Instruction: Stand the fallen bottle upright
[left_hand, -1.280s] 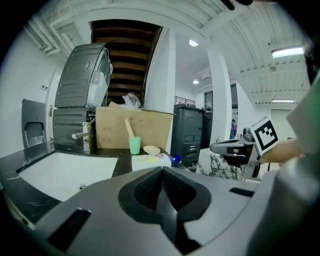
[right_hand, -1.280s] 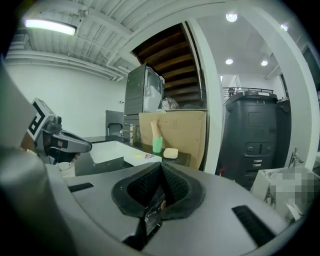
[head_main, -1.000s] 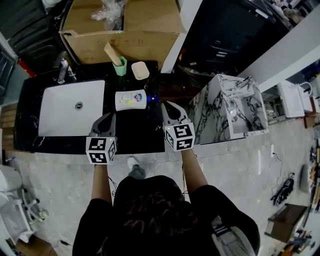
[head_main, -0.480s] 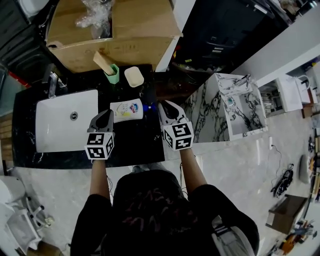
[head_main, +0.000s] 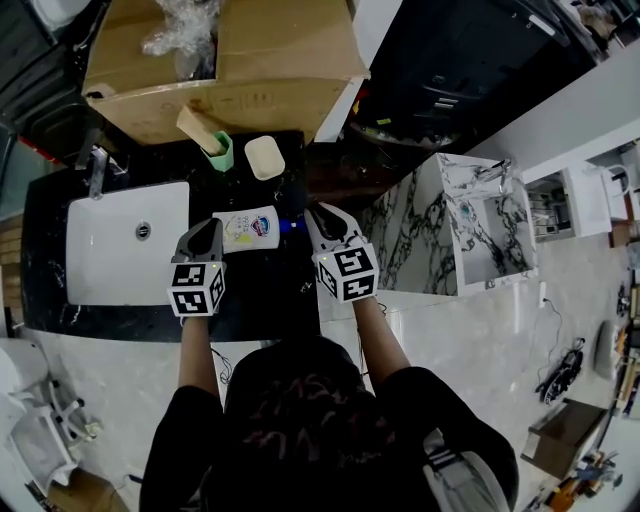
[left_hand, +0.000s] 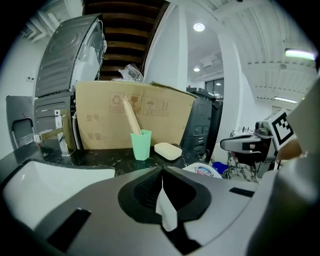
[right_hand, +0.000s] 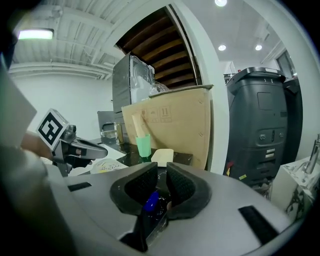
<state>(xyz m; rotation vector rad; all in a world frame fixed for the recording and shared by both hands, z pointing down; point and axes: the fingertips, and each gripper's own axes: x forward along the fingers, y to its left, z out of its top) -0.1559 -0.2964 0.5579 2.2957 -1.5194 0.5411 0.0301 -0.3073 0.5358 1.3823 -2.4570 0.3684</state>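
Note:
The fallen bottle is white with a printed label and a blue cap, and it lies on its side on the black counter. My left gripper is shut and empty, its tips just left of the bottle's base. In the left gripper view the bottle shows beyond the closed jaws. My right gripper is at the cap end. Its jaws have just been opening, and the blue cap shows through the narrow gap in front, not pressed by the pads.
A white sink with a faucet fills the counter's left half. Behind the bottle stand a green cup holding a wooden piece and a beige soap dish, with a cardboard box behind them. A marble cabinet stands to the right.
Both grippers have moved forward and now flank the bottle, the left at its base end and the right at its cap.

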